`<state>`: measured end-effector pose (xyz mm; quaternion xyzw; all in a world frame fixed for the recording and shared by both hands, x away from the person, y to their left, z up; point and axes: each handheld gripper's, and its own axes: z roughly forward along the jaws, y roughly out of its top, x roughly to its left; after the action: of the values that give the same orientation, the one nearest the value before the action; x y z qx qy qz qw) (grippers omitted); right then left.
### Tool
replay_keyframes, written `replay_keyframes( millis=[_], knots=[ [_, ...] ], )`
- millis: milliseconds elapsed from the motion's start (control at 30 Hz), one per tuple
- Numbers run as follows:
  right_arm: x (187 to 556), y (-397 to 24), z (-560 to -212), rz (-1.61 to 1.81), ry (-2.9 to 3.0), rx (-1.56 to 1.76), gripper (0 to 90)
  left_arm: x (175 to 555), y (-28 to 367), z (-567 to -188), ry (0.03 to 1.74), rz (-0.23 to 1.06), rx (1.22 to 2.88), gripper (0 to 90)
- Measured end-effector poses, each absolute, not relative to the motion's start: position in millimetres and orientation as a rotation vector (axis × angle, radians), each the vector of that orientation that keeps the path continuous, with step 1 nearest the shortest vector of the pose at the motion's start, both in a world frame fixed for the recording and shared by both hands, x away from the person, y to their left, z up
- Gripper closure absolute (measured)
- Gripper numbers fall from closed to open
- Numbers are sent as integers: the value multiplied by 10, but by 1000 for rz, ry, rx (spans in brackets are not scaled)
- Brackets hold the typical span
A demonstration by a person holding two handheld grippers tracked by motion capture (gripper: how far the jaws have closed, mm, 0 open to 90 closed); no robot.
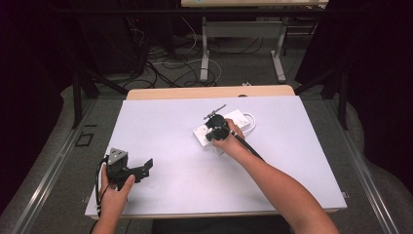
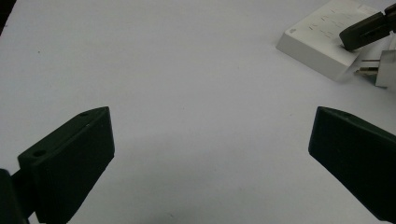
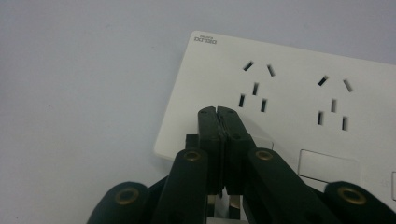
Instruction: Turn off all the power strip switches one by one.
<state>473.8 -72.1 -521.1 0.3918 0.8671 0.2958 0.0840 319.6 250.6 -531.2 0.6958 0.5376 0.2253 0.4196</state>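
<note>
Left gripper (image 1: 146,167): near the table's front-left corner, held in the left hand (image 1: 114,192); grey three-cornered plate on top. Jaws stand wide apart with nothing between them; in the left gripper view only bare white surface lies in the gap.
Table (image 1: 170,146): white top, a wooden strip showing along its far edge.
Right hand (image 1: 228,142): reaches in from the front-right, forearm crossing the table diagonally.
Right gripper (image 3: 218,112): over the near-left part of the power strip, at about the table's centre. Jaws pressed together, tips meeting; no object visible between the tips. Metal prongs show low between the jaw arms, what they belong to cannot be told.
Power strip (image 3: 299,93): white, flat on the table, just right of centre. The closed jaw tips sit over its face just short of the nearest socket group (image 3: 256,88); contact with the face cannot be told.
Writing: small grey brand mark (image 3: 205,40) on the strip's corner; letters too blurred to read.
Long axis: in the high view, runs from near-left to far-right, angled to the table edges.
White cable (image 1: 251,122): loops out from the strip's far-right end.
White plug (image 2: 386,70): in the left gripper view, prongs showing, just beside the strip under the right gripper.
</note>
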Motion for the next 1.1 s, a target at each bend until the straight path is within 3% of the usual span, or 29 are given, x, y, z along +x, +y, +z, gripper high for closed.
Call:
replay_keyframes(
  millis=[333,733,933,1100],
  knots=[
    [4677,-728,-5148,908,2592,1143,785,3183,2518,-5322,1354,560,1747,3],
    [4602,-825,-5041,952,2569,1074,530,3189,2501,-5322,1352,559,1750,3],
    [4489,-855,-5052,991,2521,1069,337,3188,2508,-5318,1353,560,1743,3],
    [4355,-964,-4996,1068,2475,1071,274,3189,2506,-5318,1354,559,1747,3]
  ],
)
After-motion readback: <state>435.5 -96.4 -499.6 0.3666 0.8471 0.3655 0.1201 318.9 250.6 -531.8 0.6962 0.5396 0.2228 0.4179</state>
